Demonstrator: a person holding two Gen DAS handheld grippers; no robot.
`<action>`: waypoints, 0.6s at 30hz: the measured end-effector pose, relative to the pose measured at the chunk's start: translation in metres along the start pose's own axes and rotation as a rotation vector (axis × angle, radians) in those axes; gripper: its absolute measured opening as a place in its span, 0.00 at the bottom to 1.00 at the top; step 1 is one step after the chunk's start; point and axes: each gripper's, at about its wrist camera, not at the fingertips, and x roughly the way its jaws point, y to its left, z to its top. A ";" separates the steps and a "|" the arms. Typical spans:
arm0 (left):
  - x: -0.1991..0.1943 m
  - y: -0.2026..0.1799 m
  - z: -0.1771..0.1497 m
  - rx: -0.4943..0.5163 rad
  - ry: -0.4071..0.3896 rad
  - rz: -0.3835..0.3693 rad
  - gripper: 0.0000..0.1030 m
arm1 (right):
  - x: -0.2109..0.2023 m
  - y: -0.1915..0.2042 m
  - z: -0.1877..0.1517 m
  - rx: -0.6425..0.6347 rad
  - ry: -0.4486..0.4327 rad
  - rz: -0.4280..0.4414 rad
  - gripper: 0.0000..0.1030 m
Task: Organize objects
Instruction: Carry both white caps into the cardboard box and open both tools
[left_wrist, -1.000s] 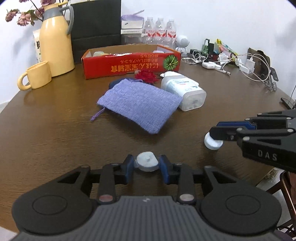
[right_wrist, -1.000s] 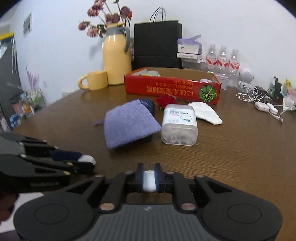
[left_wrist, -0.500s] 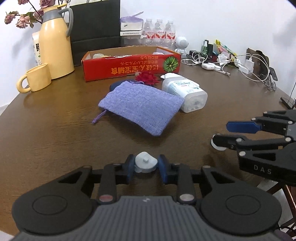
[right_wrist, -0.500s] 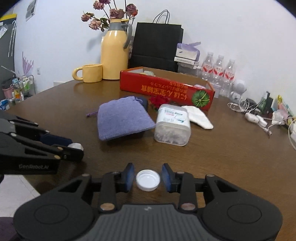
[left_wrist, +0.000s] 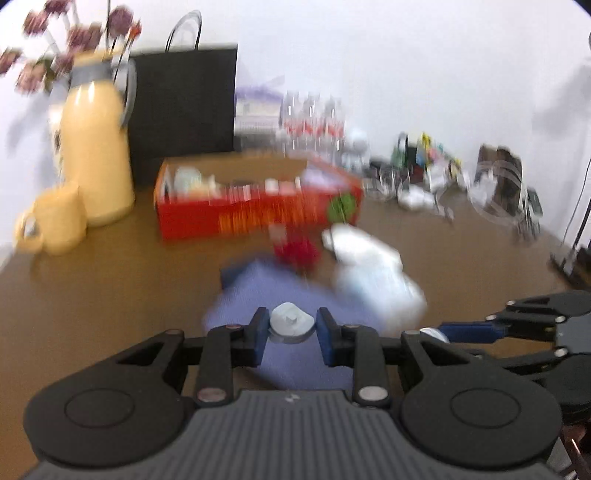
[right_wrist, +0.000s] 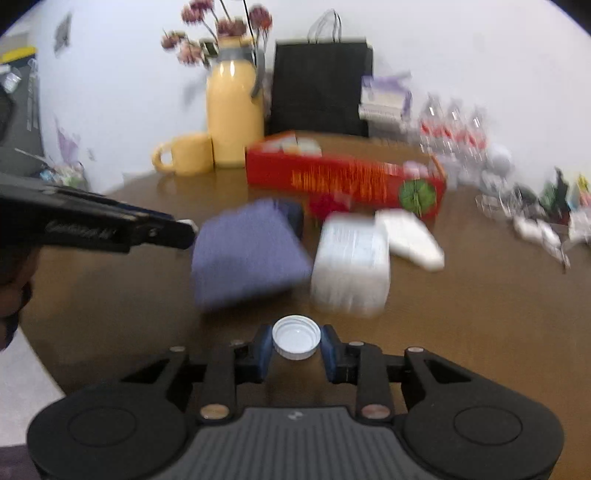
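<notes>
White bottle cap (right_wrist: 296, 337) sits pinched in the closing right claw (right_wrist: 296, 350); left claw (left_wrist: 291, 334) pinches a grey stopper (left_wrist: 291, 322).

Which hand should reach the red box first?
Left, probably: the left gripper holds its grey cap over the purple pouch, nearer the red box; the right gripper is closing its jaws on the white bottle cap.

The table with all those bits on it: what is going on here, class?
A person is tidying with a gripper in each hand. The left gripper holds a pale grey stopper between its pads, above the purple pouch. The right gripper has an upturned white cap between its pads, and its jaws are closing on it over the table. A white tub lies on its side beside the pouch, in front of the red box.
</notes>
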 end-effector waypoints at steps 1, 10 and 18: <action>0.009 0.007 0.019 0.021 -0.023 0.012 0.28 | 0.000 -0.010 0.018 -0.020 -0.042 0.000 0.26; 0.200 0.060 0.186 0.023 0.083 -0.010 0.28 | 0.101 -0.107 0.204 -0.158 -0.198 -0.068 0.26; 0.350 0.085 0.200 -0.082 0.308 0.043 0.34 | 0.319 -0.169 0.283 0.038 0.112 -0.107 0.29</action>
